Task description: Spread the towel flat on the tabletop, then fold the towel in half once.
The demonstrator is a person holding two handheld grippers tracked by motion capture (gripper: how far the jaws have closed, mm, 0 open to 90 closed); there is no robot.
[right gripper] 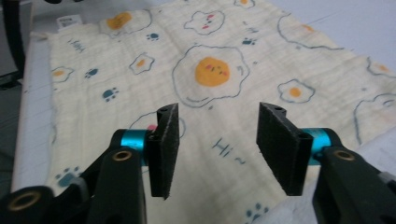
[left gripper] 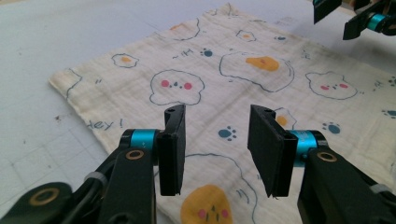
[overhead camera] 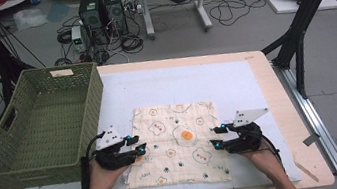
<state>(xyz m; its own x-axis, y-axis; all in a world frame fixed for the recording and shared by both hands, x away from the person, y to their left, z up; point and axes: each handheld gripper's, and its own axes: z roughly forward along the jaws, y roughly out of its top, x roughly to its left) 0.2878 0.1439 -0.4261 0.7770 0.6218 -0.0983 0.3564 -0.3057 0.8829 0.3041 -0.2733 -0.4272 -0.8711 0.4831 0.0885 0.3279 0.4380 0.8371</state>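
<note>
Both tools sit low over the printed cloth, and we hold one in each hand. Our left tool is at the cloth's left edge, its two black jaws pointing inward and standing apart with nothing pinched between them; in the left gripper view the fabric lies flat beneath the gap, a paw print and a fried-egg figure showing between the pads. Our right tool mirrors it at the cloth's right edge, jaws likewise parted and empty; in the right gripper view the word "Hi" printed on the fabric shows between the pads, and a large egg drawing lies just beyond. We cannot tell whether either tool's lower tips touch the fabric. Our cloth is cream, patterned with eggs, bears and paw prints, and is spread flat on the pale blue mat that covers most of the desk, near its front edge and roughly centred between our hands. Its corners look laid out, with the left edge slightly rumpled near our left hand. To the left stands a green woven basket, its near right corner just beside the left tool, its wall well clear of the cloth. Our right hand rests behind the right tool.
</note>
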